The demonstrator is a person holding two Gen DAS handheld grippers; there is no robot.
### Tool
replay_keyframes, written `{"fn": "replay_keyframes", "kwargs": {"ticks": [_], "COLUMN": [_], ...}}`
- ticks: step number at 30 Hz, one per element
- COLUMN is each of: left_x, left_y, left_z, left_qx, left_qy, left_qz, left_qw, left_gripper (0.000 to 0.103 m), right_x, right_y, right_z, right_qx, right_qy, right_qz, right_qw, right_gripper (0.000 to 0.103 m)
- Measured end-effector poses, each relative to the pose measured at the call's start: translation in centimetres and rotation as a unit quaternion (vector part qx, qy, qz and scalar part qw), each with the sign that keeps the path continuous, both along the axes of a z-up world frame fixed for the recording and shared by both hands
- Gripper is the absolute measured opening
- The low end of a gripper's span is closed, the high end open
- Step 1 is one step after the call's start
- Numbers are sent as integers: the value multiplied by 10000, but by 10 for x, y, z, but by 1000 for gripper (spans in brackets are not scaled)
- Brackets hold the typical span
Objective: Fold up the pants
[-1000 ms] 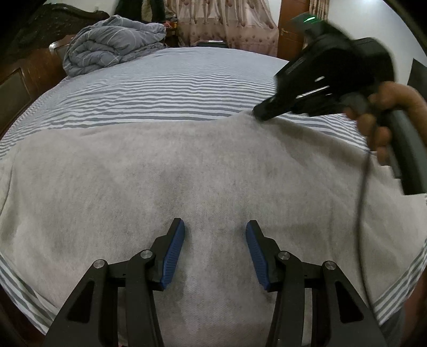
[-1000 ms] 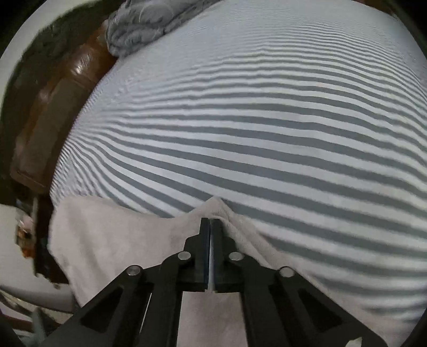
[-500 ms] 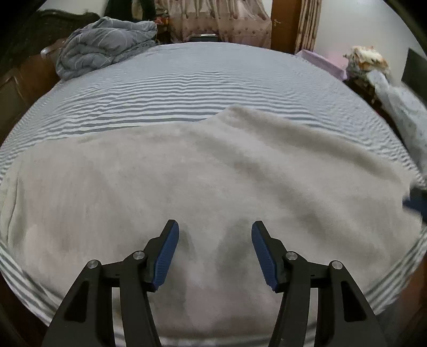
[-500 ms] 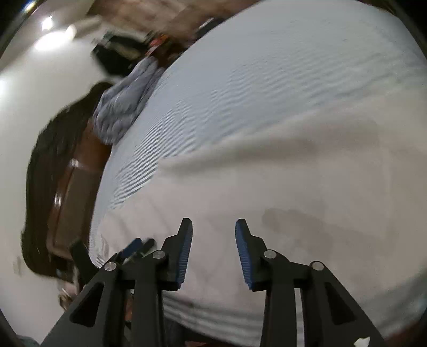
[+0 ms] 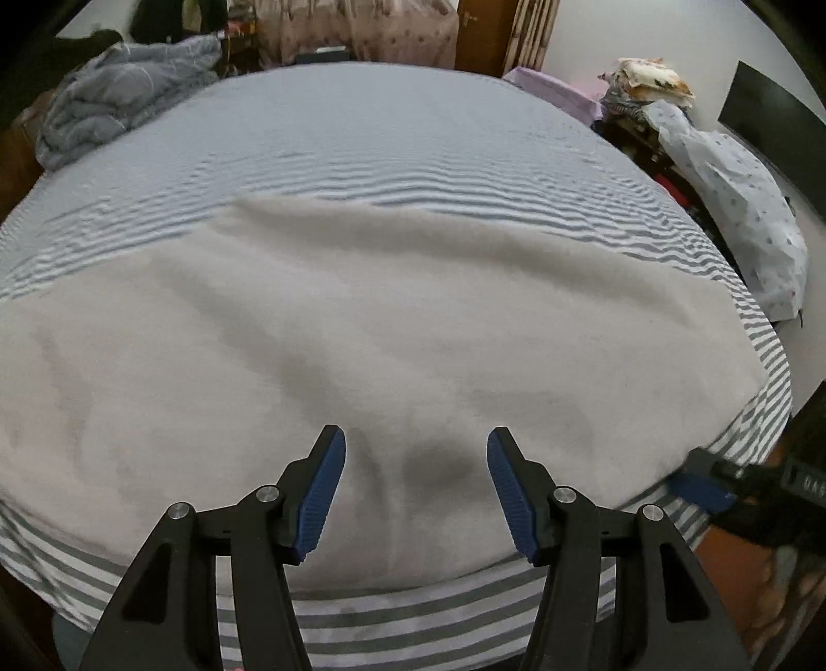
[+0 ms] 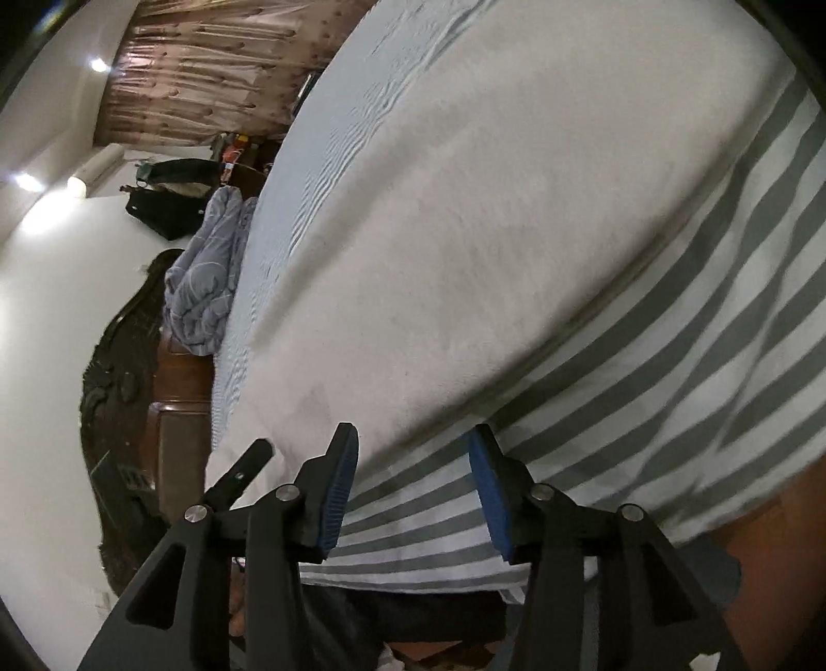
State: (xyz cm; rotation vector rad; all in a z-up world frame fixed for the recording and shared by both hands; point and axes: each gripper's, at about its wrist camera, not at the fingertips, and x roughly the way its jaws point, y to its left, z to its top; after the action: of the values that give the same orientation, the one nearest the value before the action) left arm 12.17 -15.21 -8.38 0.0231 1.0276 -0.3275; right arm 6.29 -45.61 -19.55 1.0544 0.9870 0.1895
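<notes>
The pale grey pants (image 5: 361,330) lie spread flat across the near part of a striped bed (image 5: 392,139). My left gripper (image 5: 415,490) is open and empty, hovering over the pants' near edge. My right gripper (image 6: 413,490) is open and empty at the bed's near edge, beside the pants (image 6: 490,232); it shows blurred at the lower right of the left wrist view (image 5: 702,485). The right view is tilted, looking along the bed's edge.
A crumpled grey quilt (image 5: 118,98) lies at the bed's far left corner by a dark wooden headboard (image 6: 129,371). Piled clothes and bags (image 5: 733,196) stand right of the bed. Curtains (image 5: 356,31) hang behind.
My right gripper let go of the pants' far edge, opened, and swung back to the bed's near right edge. My left gripper opened wider and pulled back slightly.
</notes>
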Motion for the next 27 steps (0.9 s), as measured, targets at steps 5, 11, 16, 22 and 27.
{"fn": "replay_keyframes", "kwargs": {"ticks": [5,11,16,22,27], "left_x": [5,4,4,4,3], "left_y": [-16,-21,-21,-23,-23], "left_z": [-13,-18,-21,-22,-24], "left_qx": [123,325,374,454,495], "left_qy": [156,44,-2,-56,-96], "left_qz": [104,84,101,84,78], "left_qw": [9997,9994,9992,9989,9987], "left_gripper": [58,60,61,64,66], "right_x": [8,9,6,-1,-6], "right_y": [-10,-55,-95,-144,-167], "right_z": [-13,-19,-18,-13,-15], "right_qx": [182,577,569,431,500], "right_qy": [-140,-577,-731,-823,-822], "right_qz": [-219,-615,-1196,-1689,-1932], "right_qw": [9995,9948,9885,9812,9764], "right_gripper": [41,40,39,39,30]}}
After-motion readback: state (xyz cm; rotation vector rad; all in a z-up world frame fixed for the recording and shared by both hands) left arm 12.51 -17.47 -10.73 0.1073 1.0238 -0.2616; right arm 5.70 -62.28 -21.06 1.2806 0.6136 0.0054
